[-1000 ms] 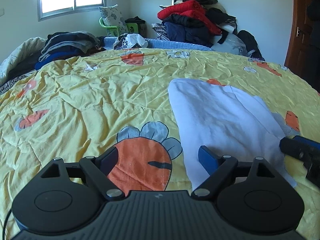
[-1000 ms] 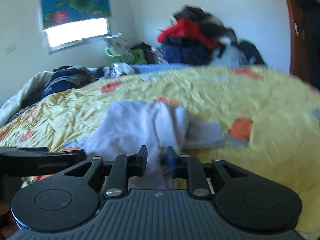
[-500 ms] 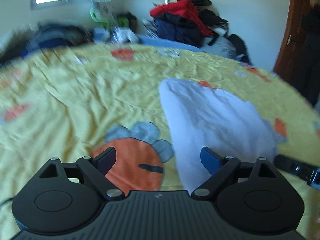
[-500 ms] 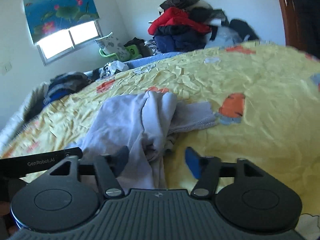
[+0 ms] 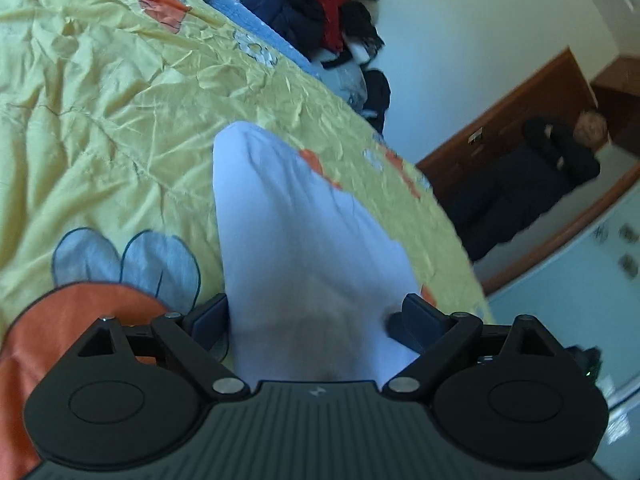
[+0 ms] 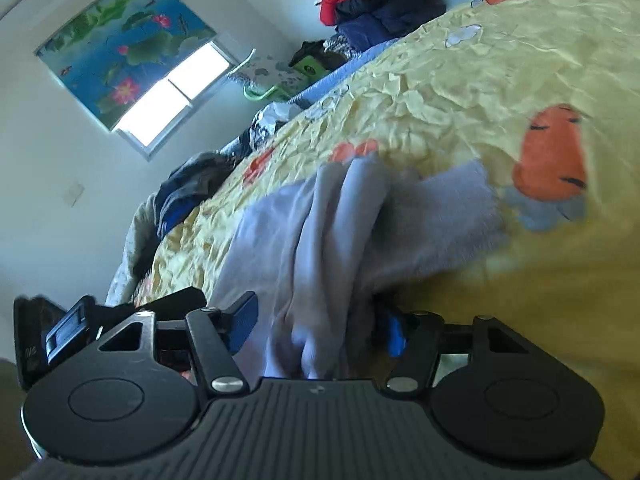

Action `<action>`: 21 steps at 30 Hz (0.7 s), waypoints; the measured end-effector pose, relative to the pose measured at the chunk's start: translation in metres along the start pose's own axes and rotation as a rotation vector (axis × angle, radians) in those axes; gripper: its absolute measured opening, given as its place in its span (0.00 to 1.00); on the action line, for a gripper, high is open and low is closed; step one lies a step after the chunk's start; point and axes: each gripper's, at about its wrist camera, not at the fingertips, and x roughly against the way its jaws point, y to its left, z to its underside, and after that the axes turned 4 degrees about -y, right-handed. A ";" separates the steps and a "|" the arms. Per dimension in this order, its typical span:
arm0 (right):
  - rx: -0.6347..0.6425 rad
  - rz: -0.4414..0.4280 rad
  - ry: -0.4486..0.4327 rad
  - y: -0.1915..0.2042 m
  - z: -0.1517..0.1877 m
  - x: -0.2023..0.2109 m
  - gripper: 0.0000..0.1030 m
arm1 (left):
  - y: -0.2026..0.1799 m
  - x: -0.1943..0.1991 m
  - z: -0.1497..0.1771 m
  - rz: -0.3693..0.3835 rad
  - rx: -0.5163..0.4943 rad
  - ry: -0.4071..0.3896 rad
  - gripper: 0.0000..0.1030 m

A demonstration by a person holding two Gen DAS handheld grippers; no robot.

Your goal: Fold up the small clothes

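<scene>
A small pale lilac garment (image 5: 296, 240) lies on the yellow carrot-print bedspread (image 5: 100, 120). My left gripper (image 5: 316, 322) is open, its jaws wide on either side of the garment's near end, which runs between them. In the right wrist view the same garment (image 6: 320, 232) is bunched into folds, with one flat part stretching right. My right gripper (image 6: 320, 322) is open, with the bunched near edge lying between its blue pads (image 6: 242, 320). The left gripper's body (image 6: 80, 320) shows at the lower left of the right wrist view.
A heap of dark and red clothes (image 5: 320, 4) is piled beyond the far edge of the bed. More folded clothes (image 6: 192, 188) lie at the bed's window side. A person in dark clothes (image 5: 532, 176) stands in a wooden doorway (image 5: 500, 120).
Both grippers have tilted and moved in onto the garment's near edge. The right gripper went from shut to open. The left stayed open and now straddles the cloth.
</scene>
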 end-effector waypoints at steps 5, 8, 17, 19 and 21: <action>-0.009 0.020 -0.017 -0.001 -0.003 -0.014 0.36 | 0.005 -0.003 -0.001 -0.066 0.006 -0.027 0.36; -0.050 0.017 -0.035 -0.004 0.000 -0.012 0.32 | 0.010 0.001 -0.001 -0.084 0.008 -0.035 0.23; -0.091 -0.080 -0.077 0.024 0.003 -0.008 0.30 | -0.018 0.040 -0.016 -0.181 -0.140 -0.124 0.20; -0.057 -0.058 -0.078 0.033 0.002 -0.012 0.32 | -0.018 0.042 -0.021 -0.220 -0.147 -0.128 0.21; -0.032 0.019 -0.054 0.037 0.003 -0.022 0.38 | -0.019 0.037 -0.021 -0.307 -0.182 -0.089 0.24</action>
